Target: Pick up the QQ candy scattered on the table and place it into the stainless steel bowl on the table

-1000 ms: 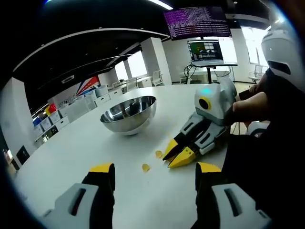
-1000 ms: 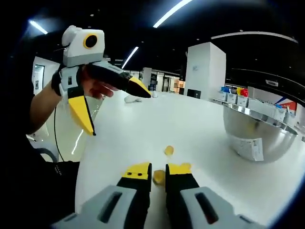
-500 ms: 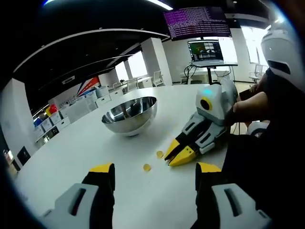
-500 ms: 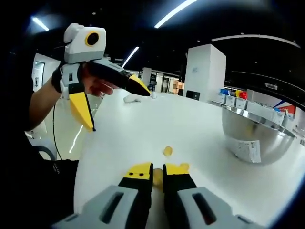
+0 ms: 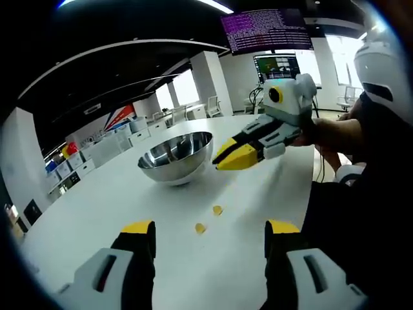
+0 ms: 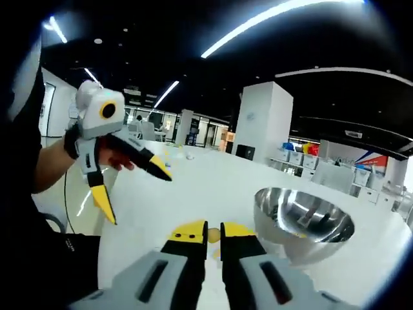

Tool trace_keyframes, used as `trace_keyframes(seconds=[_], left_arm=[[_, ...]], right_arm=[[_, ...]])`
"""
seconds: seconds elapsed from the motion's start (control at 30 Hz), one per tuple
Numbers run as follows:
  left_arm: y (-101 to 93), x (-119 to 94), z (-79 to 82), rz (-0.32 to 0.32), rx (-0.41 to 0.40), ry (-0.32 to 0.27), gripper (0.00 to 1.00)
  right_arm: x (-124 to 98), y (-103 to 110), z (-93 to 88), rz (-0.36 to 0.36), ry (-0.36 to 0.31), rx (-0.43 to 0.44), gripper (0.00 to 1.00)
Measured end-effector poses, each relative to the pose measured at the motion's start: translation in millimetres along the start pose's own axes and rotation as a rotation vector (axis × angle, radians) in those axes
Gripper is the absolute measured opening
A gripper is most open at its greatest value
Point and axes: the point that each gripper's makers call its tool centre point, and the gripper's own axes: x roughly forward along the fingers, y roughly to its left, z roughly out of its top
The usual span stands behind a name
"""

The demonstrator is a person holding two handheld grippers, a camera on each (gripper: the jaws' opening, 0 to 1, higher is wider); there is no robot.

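In the left gripper view, two small yellow QQ candies (image 5: 217,210) (image 5: 200,228) lie on the white table (image 5: 97,206), just ahead of my open left gripper (image 5: 210,229). The stainless steel bowl (image 5: 171,169) stands further off, to the left. My right gripper (image 5: 227,157) hangs in the air beside the bowl's rim. In the right gripper view, my right gripper (image 6: 213,232) is shut on a yellow candy (image 6: 213,236), with the bowl (image 6: 297,248) below and to the right. My left gripper (image 6: 136,195) shows at the left, held open above the table by a hand.
A monitor on a stand (image 5: 279,68) rises beyond the table's far edge, under a big screen (image 5: 268,29). Shelves with coloured bins (image 5: 68,165) line the left wall. The person's arm (image 5: 335,135) reaches in from the right. A white pillar (image 6: 264,119) stands behind the table.
My right gripper has lifted off the table with a candy pinched in it and swung up toward the bowl. Two candies stay on the table. My left gripper has held still.
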Motion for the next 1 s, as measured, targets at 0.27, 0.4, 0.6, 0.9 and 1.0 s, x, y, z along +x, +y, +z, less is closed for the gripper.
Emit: trace_keyframes(seconds=[0.27,0.4,0.6,0.9,1.0], left_arm=[[-4.1,2.5,-0.2,-0.009,0.004,0.009,0.68],[-5.5,0.9,1.9,-0.011,0.005,0.006,0.68],[-2.8,-0.2,0.4,0.0,0.006,0.015,0.69],[-3.9,2.1,0.1,-0.005,0.011,0.019,0.68],[-4.2,1.9,0.7,-0.007,0.009,0.016,0.68]], right_arm=[[18.0,-91.5,4.5,-0.162,-0.005,-0.015,0.06],[26.3,-110.3,-7.8,-0.186,0.002,0.043,0.07],[30.6,-113.5,-22.1,-0.164,0.022,0.138,0.09],[20.8,-129.4,-22.3,-0.2,0.0,0.16,0.14],[13.6,-134.5,-13.7,-0.223,-0.022,0.156,0.14]])
